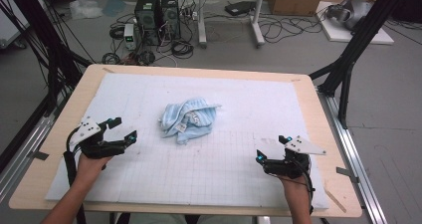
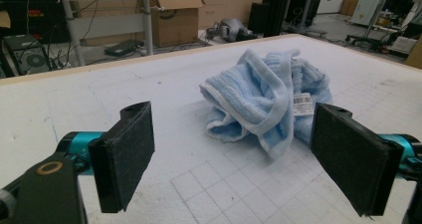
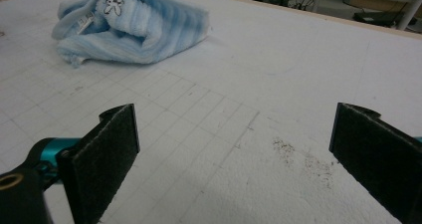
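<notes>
A crumpled light-blue towel (image 1: 189, 118) with a white tag lies near the middle of the white gridded mat (image 1: 224, 176). My left gripper (image 1: 124, 128) rests at the mat's left side, a hand's width from the towel, jaws open with nothing between them. In the left gripper view the towel (image 2: 263, 94) lies just beyond the open left gripper (image 2: 234, 159). My right gripper (image 1: 271, 148) sits at the front right, open and holding nothing. In the right gripper view the towel (image 3: 129, 27) lies far off at upper left, and bare mat shows between the jaws of the right gripper (image 3: 234, 159).
The mat covers a wooden table (image 1: 318, 129) with a narrow bare border. Dark specks (image 3: 303, 159) mark the mat near my right gripper. Black frame posts (image 1: 348, 59) stand at both sides. Computer towers (image 1: 157, 12), cables and cardboard boxes sit on the floor beyond.
</notes>
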Motion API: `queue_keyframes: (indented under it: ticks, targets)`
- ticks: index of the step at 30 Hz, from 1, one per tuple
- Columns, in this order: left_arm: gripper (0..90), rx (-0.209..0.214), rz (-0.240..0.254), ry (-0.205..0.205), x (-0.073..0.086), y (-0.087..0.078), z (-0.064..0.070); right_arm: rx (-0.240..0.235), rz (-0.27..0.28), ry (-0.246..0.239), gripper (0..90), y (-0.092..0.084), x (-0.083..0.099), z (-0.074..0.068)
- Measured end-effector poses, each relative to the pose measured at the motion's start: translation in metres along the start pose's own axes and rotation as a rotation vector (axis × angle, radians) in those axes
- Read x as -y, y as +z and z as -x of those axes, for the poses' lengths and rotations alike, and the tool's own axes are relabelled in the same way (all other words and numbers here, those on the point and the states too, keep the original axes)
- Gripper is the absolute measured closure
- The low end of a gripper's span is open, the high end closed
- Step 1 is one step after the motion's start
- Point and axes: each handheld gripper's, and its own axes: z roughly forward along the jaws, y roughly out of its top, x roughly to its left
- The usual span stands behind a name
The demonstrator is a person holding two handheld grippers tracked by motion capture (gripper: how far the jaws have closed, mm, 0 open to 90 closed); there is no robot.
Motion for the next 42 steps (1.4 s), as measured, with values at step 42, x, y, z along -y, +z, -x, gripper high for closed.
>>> queue_keyframes:
  ticks: [42]
  targets:
    - [17.4,0.122,-0.155,0.016,-0.038,0.070,0.012,-0.012,-0.017,0.016,4.4,0.007,0.001,-0.008]
